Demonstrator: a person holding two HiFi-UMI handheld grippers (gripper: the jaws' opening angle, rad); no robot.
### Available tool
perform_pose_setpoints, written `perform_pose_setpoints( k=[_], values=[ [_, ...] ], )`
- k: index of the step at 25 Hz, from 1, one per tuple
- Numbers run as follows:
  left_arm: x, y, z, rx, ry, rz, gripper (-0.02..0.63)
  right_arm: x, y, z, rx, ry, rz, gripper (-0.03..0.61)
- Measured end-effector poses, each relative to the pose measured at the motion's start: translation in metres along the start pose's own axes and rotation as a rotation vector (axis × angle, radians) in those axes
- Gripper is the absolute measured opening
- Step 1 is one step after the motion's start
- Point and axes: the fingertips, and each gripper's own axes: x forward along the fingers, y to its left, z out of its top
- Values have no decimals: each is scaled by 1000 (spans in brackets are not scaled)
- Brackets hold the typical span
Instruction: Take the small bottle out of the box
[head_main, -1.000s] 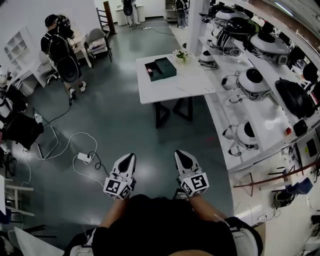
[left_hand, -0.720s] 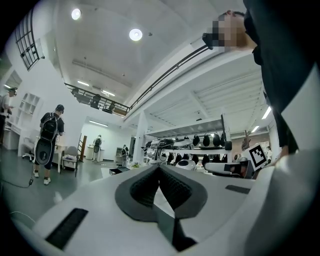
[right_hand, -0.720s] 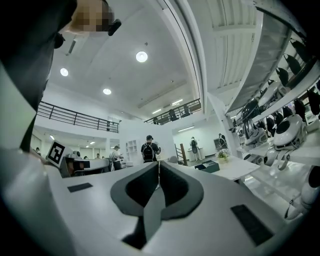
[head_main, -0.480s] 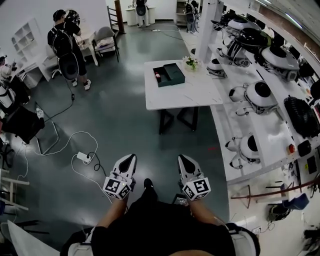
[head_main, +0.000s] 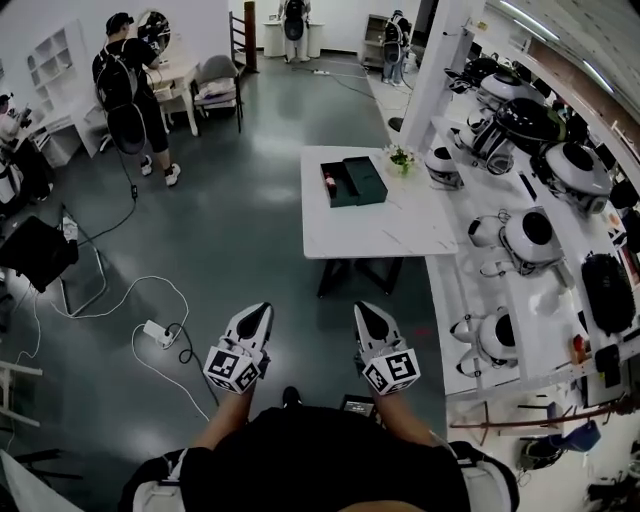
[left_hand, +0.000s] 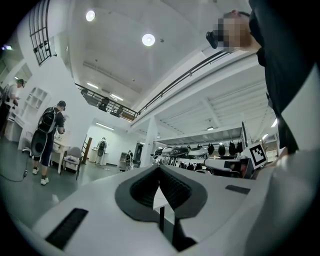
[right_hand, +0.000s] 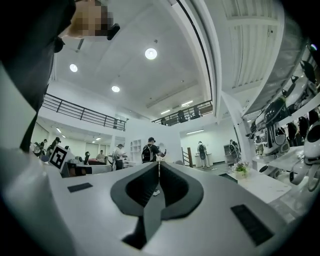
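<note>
Both well short of target. Left gripper (head_main: 256, 312): fingers closed, empty. Ahead, small bottle (head_main: 330, 184) lying in left half of open green box (head_main: 366, 181) on white worktop (head_main: 380, 232), closer in head view than a second ago. Right gripper (head_main: 364, 312): fingers closed, empty. Approach phase only; likely needs fingers opened before any reach.

The head view looks steeply down from above, far from the counter (head_main: 380, 230), which lies well ahead of the left gripper (head_main: 258, 312) and right gripper (head_main: 365, 310). Each gripper view sits close behind its own jaws and faces roughly level across the room. All three views share the person (head_main: 125, 90) with a backpack, ahead-left of the grippers.
</note>
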Motion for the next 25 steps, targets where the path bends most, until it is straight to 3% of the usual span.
perform_pose_setpoints(
  k=[5,8,17,25],
  values=[
    [37,49,9,-10,-5,-38,15,62,-15,6,-6,-24,-32,34],
    [53,81,13,-57,-25,-23,15,90,-22,0,-11,-11,-46,34],
    [96,145,11,-69,-40,23,15,149,-57,-20,15,19,-63,34],
    [146,191,2,-58,10,37,15,223,-102,-28,73,-14,-56,34]
  ],
)
